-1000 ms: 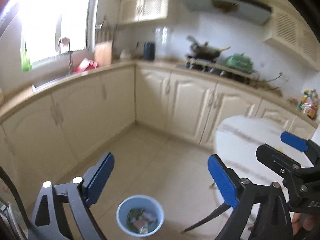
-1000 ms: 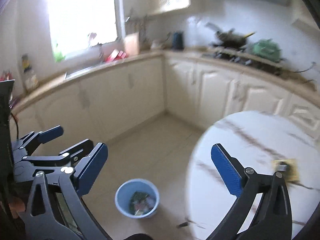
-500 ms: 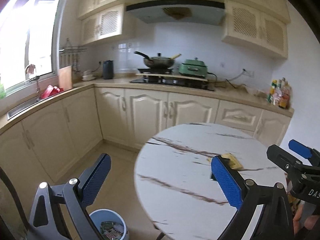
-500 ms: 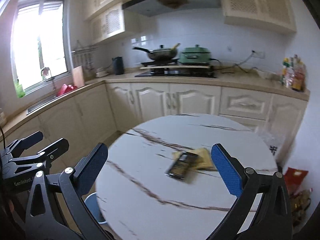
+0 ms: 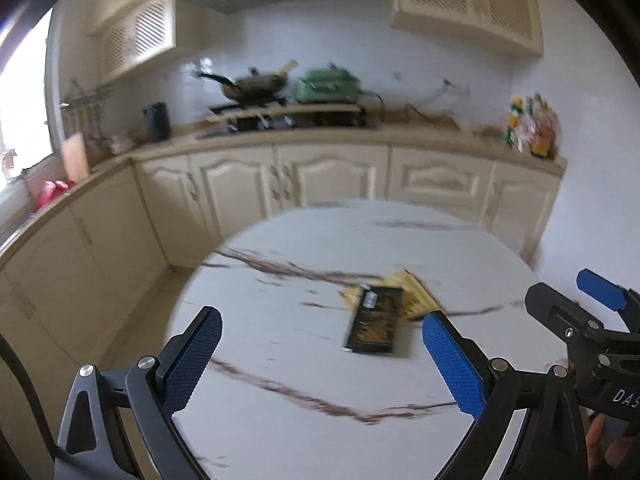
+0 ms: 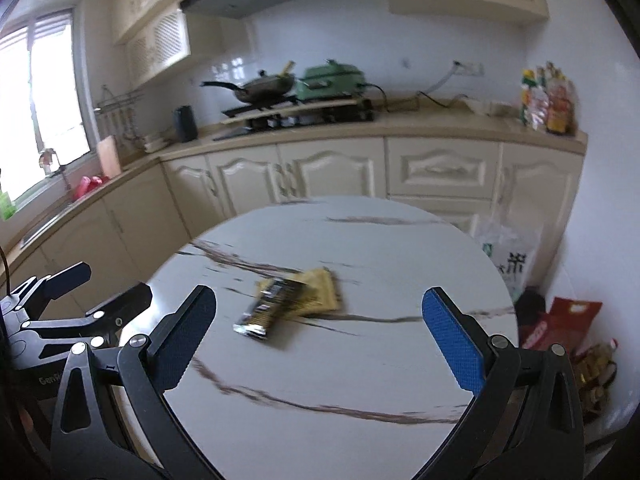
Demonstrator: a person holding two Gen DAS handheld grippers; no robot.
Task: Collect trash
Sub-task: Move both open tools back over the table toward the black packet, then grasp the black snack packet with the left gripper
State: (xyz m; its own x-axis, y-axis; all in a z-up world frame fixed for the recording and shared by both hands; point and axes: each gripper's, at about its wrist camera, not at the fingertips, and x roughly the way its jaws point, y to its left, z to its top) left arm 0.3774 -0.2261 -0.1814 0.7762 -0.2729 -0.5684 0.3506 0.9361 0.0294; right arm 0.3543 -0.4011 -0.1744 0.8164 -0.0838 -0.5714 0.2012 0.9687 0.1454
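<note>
Two overlapping wrappers (image 5: 380, 312), black over yellow.

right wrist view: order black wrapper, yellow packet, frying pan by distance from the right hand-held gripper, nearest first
From the right hand-held gripper:
1. Black wrapper, on the table, ahead, slightly left.
2. Yellow packet, partly under the wrapper, just beyond it.
3. Frying pan, on the stove at the far counter.

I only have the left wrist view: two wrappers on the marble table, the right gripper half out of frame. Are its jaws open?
Observer: Yes. In the right wrist view the right gripper has its jaws spread wide with nothing between them.
Operator: Anything past the table on its right side?
Observer: A white plastic bag and a red bag sit low there, near the wall.
</note>
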